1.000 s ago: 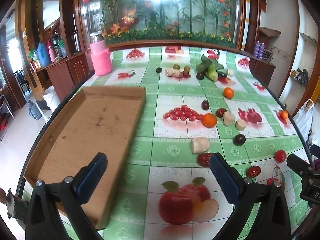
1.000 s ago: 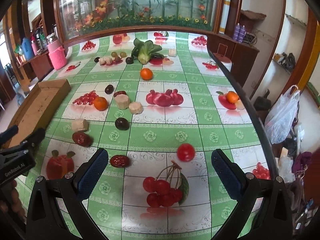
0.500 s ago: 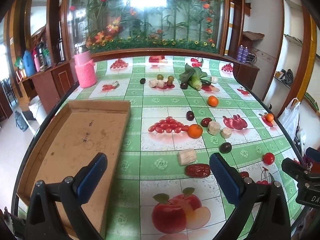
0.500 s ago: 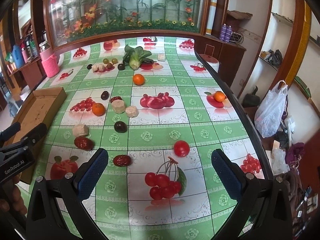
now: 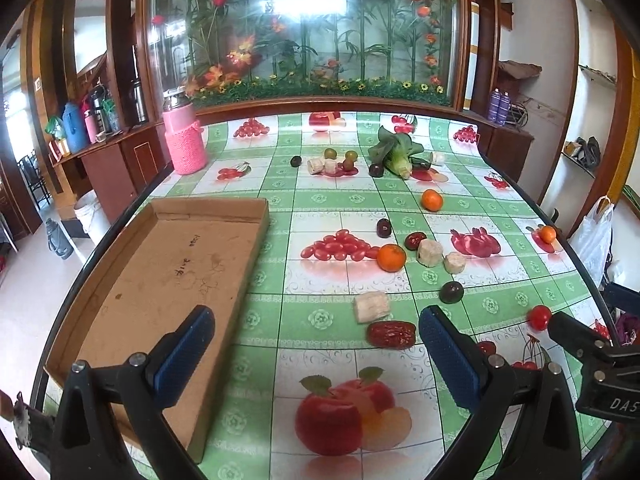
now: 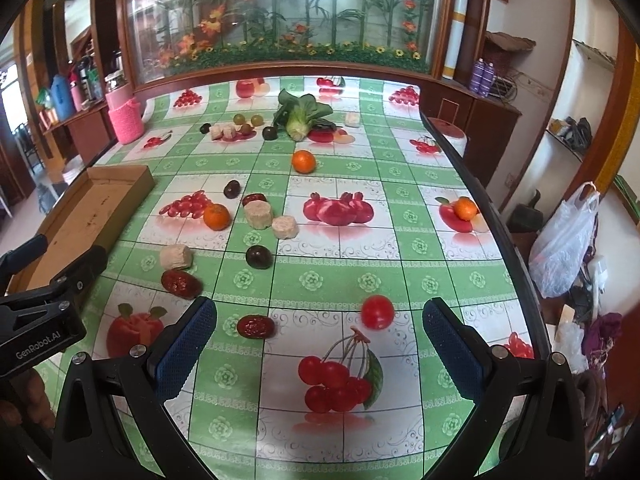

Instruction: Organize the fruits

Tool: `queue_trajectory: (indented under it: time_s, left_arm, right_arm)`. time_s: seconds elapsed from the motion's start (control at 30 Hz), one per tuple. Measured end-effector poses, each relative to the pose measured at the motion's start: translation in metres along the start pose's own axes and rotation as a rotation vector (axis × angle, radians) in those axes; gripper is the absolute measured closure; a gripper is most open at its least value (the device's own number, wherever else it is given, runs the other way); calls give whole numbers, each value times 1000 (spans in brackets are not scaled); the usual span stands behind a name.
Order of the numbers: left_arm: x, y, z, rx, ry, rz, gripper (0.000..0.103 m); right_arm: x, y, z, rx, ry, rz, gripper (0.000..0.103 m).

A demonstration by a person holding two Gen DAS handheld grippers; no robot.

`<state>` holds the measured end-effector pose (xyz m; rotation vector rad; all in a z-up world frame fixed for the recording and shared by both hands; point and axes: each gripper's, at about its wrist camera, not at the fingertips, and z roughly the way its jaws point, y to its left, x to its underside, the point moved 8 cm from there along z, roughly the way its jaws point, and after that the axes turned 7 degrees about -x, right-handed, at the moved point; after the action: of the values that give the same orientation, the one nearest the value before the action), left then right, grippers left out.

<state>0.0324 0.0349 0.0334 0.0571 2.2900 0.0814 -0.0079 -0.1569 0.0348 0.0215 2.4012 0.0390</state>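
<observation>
Loose fruit lies scattered on a table with a green fruit-print cloth. A shallow brown cardboard tray [image 5: 168, 264] lies at the left, also seen as the tray [image 6: 92, 208]. My left gripper [image 5: 316, 356] hangs open above the near edge, with a red date [image 5: 391, 334] and a pale cut chunk [image 5: 372, 306] just beyond it. An orange [image 5: 391, 257] and a dark plum [image 5: 452, 292] lie farther out. My right gripper [image 6: 320, 344] is open too, a red date [image 6: 256, 326] and a red tomato [image 6: 377, 312] between its spread fingers and slightly ahead.
A pink knitted jar [image 5: 185, 141] stands at the back left. A green leafy vegetable [image 6: 300, 116] with more small fruit lies at the far end. Another orange [image 6: 465, 208] sits near the right table edge. A white plastic bag [image 6: 568, 240] hangs off to the right.
Both grippers have risen and drawn back, so the table looks smaller and farther below. Both stay open. No fruit has moved.
</observation>
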Motion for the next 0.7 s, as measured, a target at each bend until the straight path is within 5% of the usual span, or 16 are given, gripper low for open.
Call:
queue_trajectory:
  time_s: [0.7]
  left_arm:
    - [12, 4, 8, -18, 44, 21, 0]
  right_arm:
    - [13, 2, 20, -45, 47, -60, 0]
